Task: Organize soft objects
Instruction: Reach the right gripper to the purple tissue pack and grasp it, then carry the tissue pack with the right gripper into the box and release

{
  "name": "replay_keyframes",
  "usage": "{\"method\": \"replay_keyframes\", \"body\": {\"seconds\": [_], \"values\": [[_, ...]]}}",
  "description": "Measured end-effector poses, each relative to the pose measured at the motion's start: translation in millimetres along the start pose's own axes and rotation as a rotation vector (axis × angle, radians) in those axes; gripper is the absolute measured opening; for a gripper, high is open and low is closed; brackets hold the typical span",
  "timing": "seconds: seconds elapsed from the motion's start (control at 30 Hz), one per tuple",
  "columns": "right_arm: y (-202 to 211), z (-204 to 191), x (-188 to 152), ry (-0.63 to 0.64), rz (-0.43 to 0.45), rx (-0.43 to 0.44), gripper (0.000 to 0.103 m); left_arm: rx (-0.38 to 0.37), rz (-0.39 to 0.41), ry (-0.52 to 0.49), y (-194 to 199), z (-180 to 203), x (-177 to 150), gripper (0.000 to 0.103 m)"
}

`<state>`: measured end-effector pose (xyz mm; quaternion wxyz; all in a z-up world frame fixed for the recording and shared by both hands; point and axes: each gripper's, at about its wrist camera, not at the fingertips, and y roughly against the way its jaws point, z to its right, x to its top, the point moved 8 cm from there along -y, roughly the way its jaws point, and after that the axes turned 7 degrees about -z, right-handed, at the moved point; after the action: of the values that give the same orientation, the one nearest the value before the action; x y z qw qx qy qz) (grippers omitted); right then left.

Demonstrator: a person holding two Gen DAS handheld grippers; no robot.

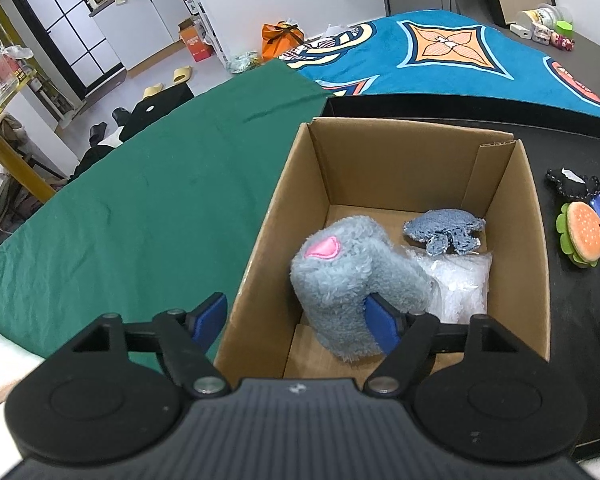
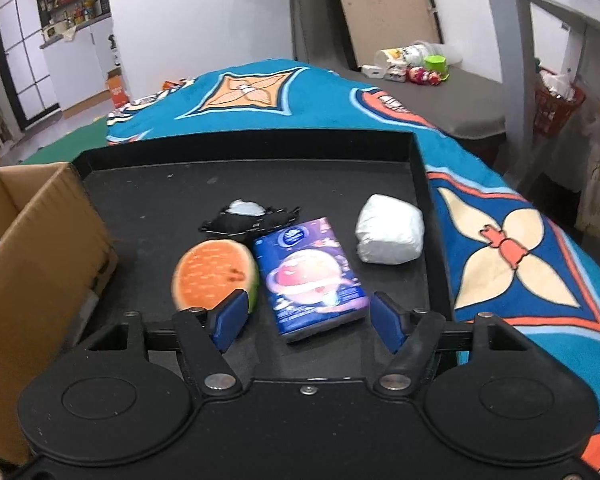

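A: Where's the left gripper (image 1: 300, 320)?

B: Over the near edge of the cardboard box (image 1: 260, 248), its jaws spread wide. 1 blue pad sits outside the box wall, the other lies against the gray plush toy (image 1: 348, 280), though nothing is pinched.

A: And what's in the box?

B: That plush (fluffy, with a pink patch on top) stands against the near-left wall. Behind it, toward the far corner, lies a small denim toy (image 1: 444, 230), and beside the plush a clear plastic bag (image 1: 458, 284).

A: The right gripper (image 2: 306, 320)?

B: Also spread, holding nothing, over the black tray (image 2: 260, 148) to the right of the box. Between its fingertips lies a blue tissue pack (image 2: 312, 276). A round orange plush (image 2: 214, 274) touches the pack on the box side; a black fabric piece (image 2: 248, 222) lies beyond them, and a white bundle (image 2: 390, 236) farthest from the box.
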<state>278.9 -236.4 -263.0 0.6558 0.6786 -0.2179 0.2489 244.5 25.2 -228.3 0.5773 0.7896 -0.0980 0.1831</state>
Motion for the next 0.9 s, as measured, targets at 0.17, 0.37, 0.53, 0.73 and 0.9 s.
{"method": "replay_keyframes", "body": {"seconds": [0.17, 0.37, 0.53, 0.73, 0.9], "values": [[-7.7, 5.0, 1.4, 0.028, 0.0, -0.04, 0.065, -0.01, -0.001, 0.006, -1.3, -1.8, 0.9, 0.075], [-3.2, -0.5, -2.5, 0.065, -0.017, -0.031, 0.05, -0.023, 0.0, 0.003, -0.3, -2.9, 0.4, 0.075], [4.7, 1.2, -5.9, 0.025, -0.042, -0.007, 0.048, -0.037, 0.004, 0.012, 2.4, -6.4, -0.8, 0.075], [20.8, 2.8, -4.5, -0.003, -0.035, 0.006, 0.047, -0.051, 0.019, 0.024, 7.9, -13.2, -2.4, 0.075], [34.2, -1.6, -0.7, 0.016, -0.013, 0.008, 0.046, -0.063, 0.027, 0.03, 11.1, -19.0, -4.5, 0.075]]}}
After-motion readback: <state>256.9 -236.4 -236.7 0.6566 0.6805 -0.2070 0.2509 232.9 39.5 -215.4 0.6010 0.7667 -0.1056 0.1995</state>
